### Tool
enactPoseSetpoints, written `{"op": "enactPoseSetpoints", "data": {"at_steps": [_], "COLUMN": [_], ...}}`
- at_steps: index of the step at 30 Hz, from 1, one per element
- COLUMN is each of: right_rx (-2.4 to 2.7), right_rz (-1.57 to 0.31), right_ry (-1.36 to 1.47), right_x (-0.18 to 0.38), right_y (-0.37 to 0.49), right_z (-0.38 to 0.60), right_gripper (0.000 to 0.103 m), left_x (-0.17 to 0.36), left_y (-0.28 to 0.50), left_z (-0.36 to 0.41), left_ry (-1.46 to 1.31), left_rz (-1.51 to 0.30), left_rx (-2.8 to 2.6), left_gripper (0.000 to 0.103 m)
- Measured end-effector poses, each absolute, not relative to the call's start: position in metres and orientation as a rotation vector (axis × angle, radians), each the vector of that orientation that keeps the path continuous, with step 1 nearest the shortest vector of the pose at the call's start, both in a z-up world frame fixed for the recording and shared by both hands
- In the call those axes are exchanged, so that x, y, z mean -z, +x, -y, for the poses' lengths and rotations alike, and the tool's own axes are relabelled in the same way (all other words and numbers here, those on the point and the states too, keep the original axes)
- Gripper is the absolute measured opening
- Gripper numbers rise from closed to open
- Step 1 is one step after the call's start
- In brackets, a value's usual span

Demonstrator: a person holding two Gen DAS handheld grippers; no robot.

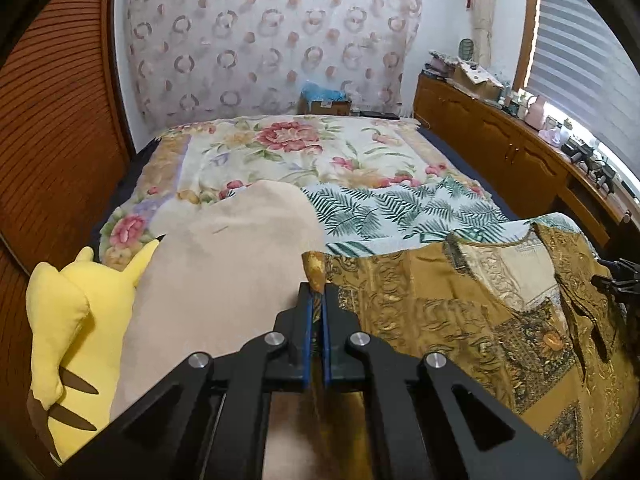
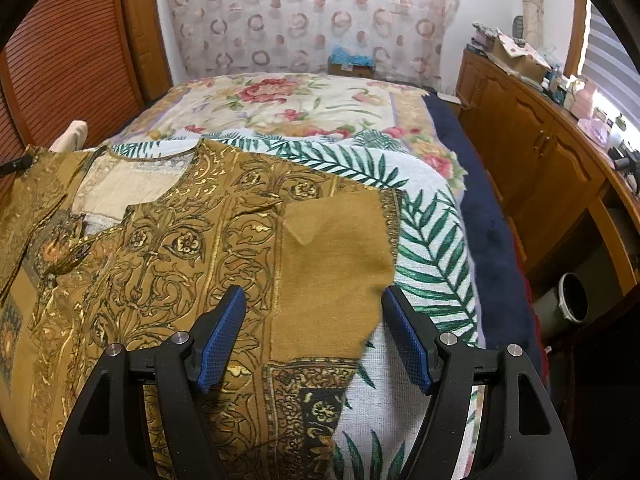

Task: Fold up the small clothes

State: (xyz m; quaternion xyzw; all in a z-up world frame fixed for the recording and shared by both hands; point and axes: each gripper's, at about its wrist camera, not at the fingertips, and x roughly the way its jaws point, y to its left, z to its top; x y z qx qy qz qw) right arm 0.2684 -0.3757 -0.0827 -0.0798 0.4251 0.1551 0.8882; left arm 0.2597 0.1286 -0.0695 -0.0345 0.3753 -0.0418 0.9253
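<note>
Mustard-gold patterned top [image 2: 168, 248] lies spread on the palm-leaf sheet [image 2: 432, 248]; my left tongs [image 1: 317, 296] pinch its sleeve edge, my right tongs [image 2: 313, 300] gape apart over its other sleeve.

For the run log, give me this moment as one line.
left gripper: shut on mustard patterned top edge | right gripper: open above sleeve | on palm-leaf sheet

No writing, label, brand or number can be read anywhere in either view; the cardboard box's [image 1: 326, 106] sticker is too small to tell.
</note>
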Motion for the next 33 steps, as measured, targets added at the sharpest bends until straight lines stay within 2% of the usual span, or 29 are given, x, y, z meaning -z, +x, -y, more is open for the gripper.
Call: {"op": "enactPoseSetpoints", "data": {"at_steps": [9,12,16,17,18,20,33], "right_rx": [-0.301,-0.326,-0.371,-0.373,-0.388,-0.439,-0.484], "right_rz": [-0.898,-0.922,-0.916,-0.913,-0.909,-0.910,-0.637], "right_ry": [-0.169,-0.154,-0.169,-0.193,-0.204,-0.204,-0.139], "right_x": [0.076,0.082,0.080,0.080,0.079,0.077,-0.010], "right_y": [0.299,0.311,0.313,0.313,0.311,0.307,0.223], "right_z": [0.391,0.391,0.382,0.378,0.373,0.366,0.373], "right_gripper": [0.072,0.068,0.049,0.042,0.022,0.007,0.004], "left_x": [0.060,0.058,0.055,0.053,0.050,0.044,-0.012], "left_y": [0.247,0.244,0.238,0.235,0.231,0.223,0.144], "left_z": [-0.116,-0.114,-0.112,-0.110,-0.108,-0.103,-0.103], "left_ry": [-0.072,-0.073,-0.086,-0.089,-0.089,-0.087,-0.094], "left_rz": [-0.723,-0.715,-0.706,-0.694,-0.686,-0.669,-0.473], "left_rx": [0.122,0.127,0.149,0.158,0.162,0.172,0.155], "left_gripper": [0.001,0.001,0.001,0.001,0.001,0.001,0.001]}}
